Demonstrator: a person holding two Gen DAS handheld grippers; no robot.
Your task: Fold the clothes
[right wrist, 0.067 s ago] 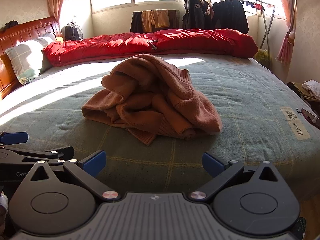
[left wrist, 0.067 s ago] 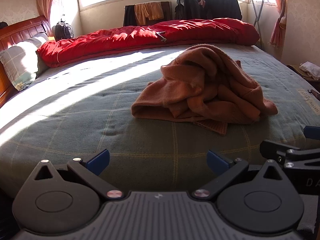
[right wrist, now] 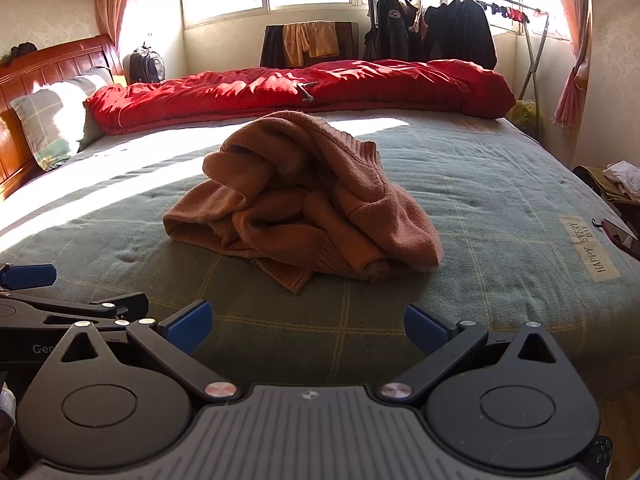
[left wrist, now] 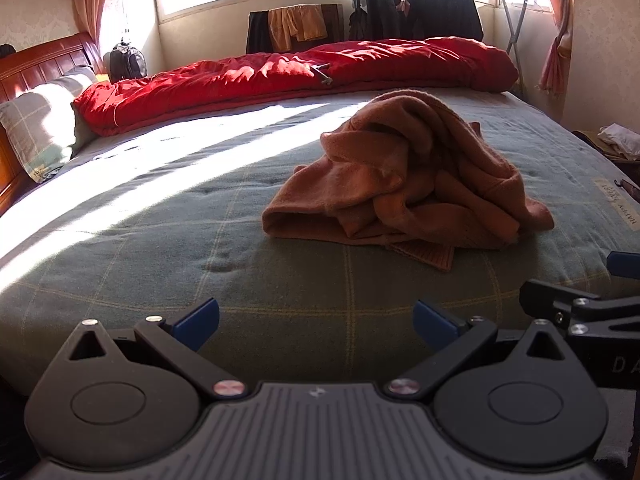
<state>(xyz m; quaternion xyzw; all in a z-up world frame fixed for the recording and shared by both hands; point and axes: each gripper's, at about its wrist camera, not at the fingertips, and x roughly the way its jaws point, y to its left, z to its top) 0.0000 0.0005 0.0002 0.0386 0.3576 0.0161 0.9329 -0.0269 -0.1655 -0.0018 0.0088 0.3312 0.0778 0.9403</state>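
Observation:
A rust-brown knitted sweater [left wrist: 404, 176] [right wrist: 304, 204] lies crumpled in a heap on the grey-green checked bedcover [left wrist: 200, 240] [right wrist: 500, 208]. My left gripper [left wrist: 316, 322] hovers over the bed's near edge, well short of the sweater and to its left, its blue-tipped fingers spread wide with nothing between them. My right gripper [right wrist: 308, 322] is beside it, also short of the heap, open and empty. Each gripper shows at the edge of the other's view: the right gripper [left wrist: 580, 300] and the left gripper [right wrist: 60, 300].
A red quilt [left wrist: 296, 76] lies rolled along the bed's far side. A checked pillow [left wrist: 36, 132] and wooden headboard [left wrist: 48, 68] are at the left. A clothes rack [right wrist: 440, 32] with dark jackets stands by the window. More clothes [right wrist: 624, 176] lie off the bed's right side.

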